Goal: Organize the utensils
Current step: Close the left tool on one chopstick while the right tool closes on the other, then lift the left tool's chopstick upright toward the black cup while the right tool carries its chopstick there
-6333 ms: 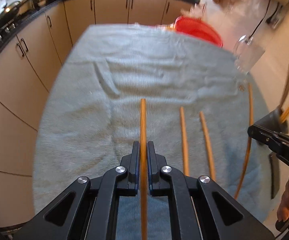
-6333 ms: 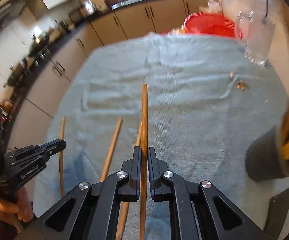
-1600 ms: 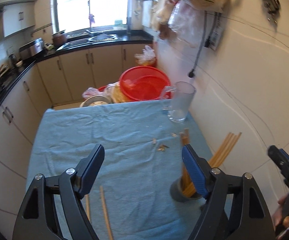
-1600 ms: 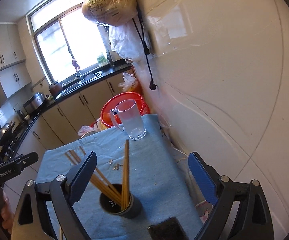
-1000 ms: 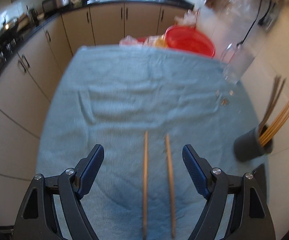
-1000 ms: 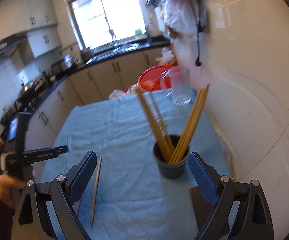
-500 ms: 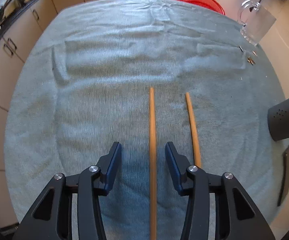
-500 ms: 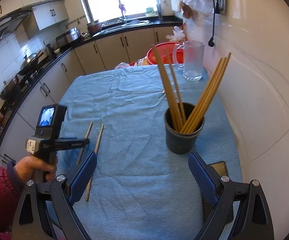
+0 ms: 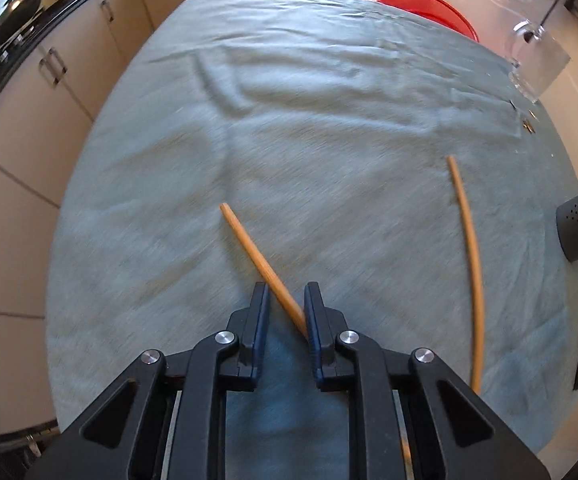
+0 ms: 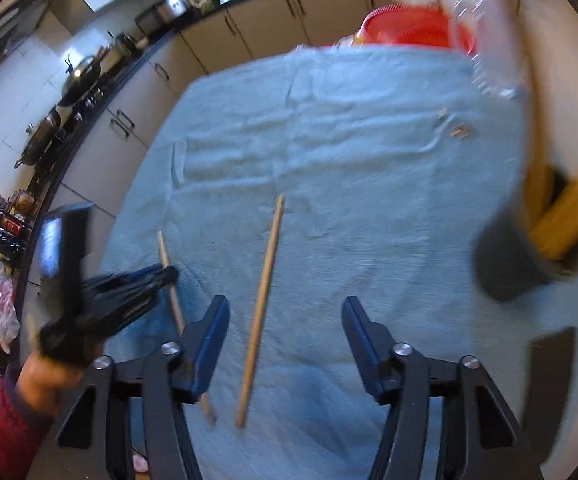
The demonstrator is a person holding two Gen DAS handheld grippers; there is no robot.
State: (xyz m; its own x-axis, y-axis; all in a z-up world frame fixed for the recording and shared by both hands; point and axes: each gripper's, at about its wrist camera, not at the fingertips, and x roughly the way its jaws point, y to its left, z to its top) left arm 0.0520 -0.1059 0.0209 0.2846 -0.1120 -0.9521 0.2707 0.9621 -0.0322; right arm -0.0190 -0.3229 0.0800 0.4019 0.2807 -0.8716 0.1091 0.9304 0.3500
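Leftmost: black left gripper (image 9: 286, 312), jaws just closing around slim wooden chopstick (image 9: 263, 267) lying skewed on blue towel-covered table (image 9: 329, 128), pads nearly pinching. Centre: second wooden chopstick (image 10: 262, 304), flat, between half-open, empty, closing jaws of black right gripper (image 10: 285, 340). Right, near table edge: dark grey cylindrical holder (image 10: 517, 256) with collected sticks; bare towel between, clear passage likely.

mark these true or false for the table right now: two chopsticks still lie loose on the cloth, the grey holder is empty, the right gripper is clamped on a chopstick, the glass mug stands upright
Two chopsticks lie on the cloth: true, one between the left gripper fingers, the other apart.
The grey holder is empty: false, it holds chopsticks.
The right gripper clamps a chopstick: false, its jaws, just closing, touch nothing.
The glass mug stands upright: true.
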